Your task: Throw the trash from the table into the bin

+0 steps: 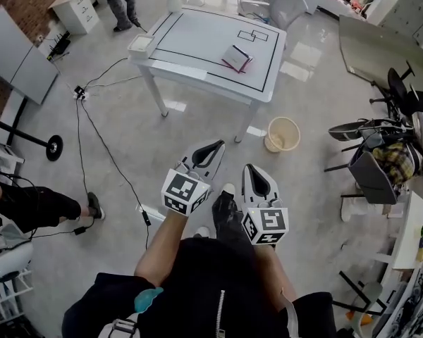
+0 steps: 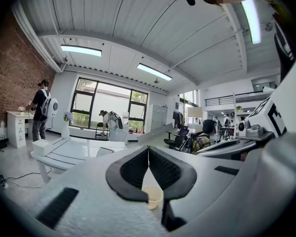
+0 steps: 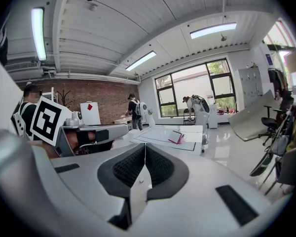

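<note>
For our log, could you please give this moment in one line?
left claw shut; right claw shut; trash on table; bin beside table

White table (image 1: pixel 197 44), pink-and-white packet (image 1: pixel 237 58) on top, beige bin (image 1: pixel 276 146) on floor near its leg, left gripper (image 1: pixel 214 148) beside right gripper (image 1: pixel 253 170).

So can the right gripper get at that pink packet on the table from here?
Probably not yet. The right gripper hangs well short of the table, with open floor between, and the pink packet lies on top. Nothing blocks the way; stepping closer should do it.
</note>
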